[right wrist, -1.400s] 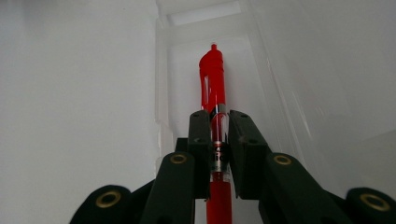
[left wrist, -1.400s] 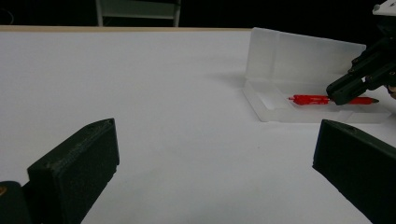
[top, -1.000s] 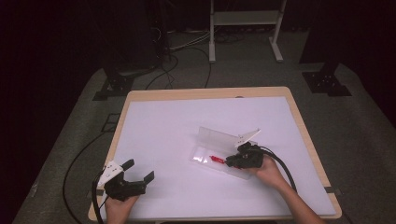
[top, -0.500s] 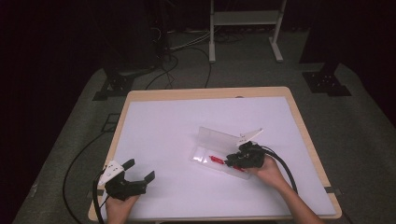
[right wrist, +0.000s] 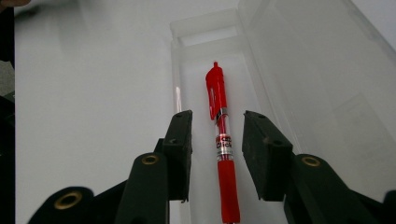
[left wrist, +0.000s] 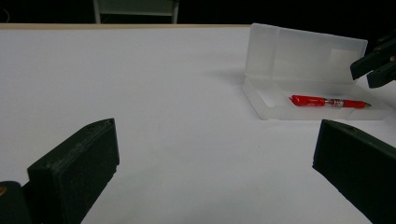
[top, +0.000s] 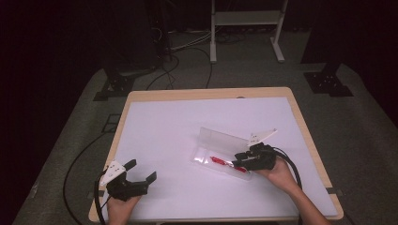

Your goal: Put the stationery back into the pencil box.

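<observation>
Resting near the front-left corner of a white-topped wooden table [top: 187, 122], the left gripper [top: 141, 172] sits in a person's left hand [top: 118, 206], its two black jaws spread wide with nothing between them; the left gripper view shows bare white surface in the gap. A grey three-cornered plate rides on top of the tool and a black cable trails off the table's front edge.

Farther right, well apart from that hand, a clear plastic pencil case [top: 220, 140] lies open on the table, its translucent lid [left wrist: 303, 51] standing upright along the far side. A red retractable pen with a clear barrel [right wrist: 220, 135] lies flat in the shallow tray of the case, lengthwise, its clip end pointing away from the right gripper.

At the right, the right gripper [top: 240, 159], held in the person's right hand [top: 281, 174], hangs over the near end of the case. Its jaws have just been opening and now stand parted on either side of the pen, each pad clear of the barrel; the pen rests on the tray floor between them, gripped by neither.
</observation>
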`<action>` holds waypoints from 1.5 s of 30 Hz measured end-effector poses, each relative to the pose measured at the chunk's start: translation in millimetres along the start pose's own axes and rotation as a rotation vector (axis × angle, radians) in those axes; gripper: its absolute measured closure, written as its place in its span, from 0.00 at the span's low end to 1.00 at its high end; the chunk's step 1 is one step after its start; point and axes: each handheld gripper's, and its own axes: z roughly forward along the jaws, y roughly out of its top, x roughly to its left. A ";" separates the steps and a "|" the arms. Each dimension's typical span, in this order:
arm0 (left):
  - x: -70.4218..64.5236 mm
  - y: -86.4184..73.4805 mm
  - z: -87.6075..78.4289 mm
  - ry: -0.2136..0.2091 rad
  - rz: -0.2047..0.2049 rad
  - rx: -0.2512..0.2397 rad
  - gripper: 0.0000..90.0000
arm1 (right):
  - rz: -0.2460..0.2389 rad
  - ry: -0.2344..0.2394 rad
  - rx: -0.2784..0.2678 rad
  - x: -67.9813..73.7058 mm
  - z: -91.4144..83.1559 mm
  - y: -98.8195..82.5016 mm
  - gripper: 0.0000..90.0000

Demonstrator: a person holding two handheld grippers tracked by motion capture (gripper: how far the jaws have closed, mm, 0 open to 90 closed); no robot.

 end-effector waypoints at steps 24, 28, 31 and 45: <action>-1.1 0.6 -1.1 -0.001 0.005 -0.002 0.00 | 0.018 -0.028 -0.018 0.2 -23.3 -14.0 0.64; -1.3 0.6 -1.2 -0.002 0.006 -0.003 0.00 | 0.022 -0.029 -0.016 0.6 -26.5 -17.5 0.62; -1.4 0.7 -1.2 -0.003 0.007 -0.002 0.00 | 0.028 -0.023 -0.022 1.3 -29.7 -19.2 0.62; -2.3 0.8 -0.4 -0.004 0.011 -0.001 0.00 | 0.051 -0.037 -0.037 1.3 -42.1 -33.0 0.57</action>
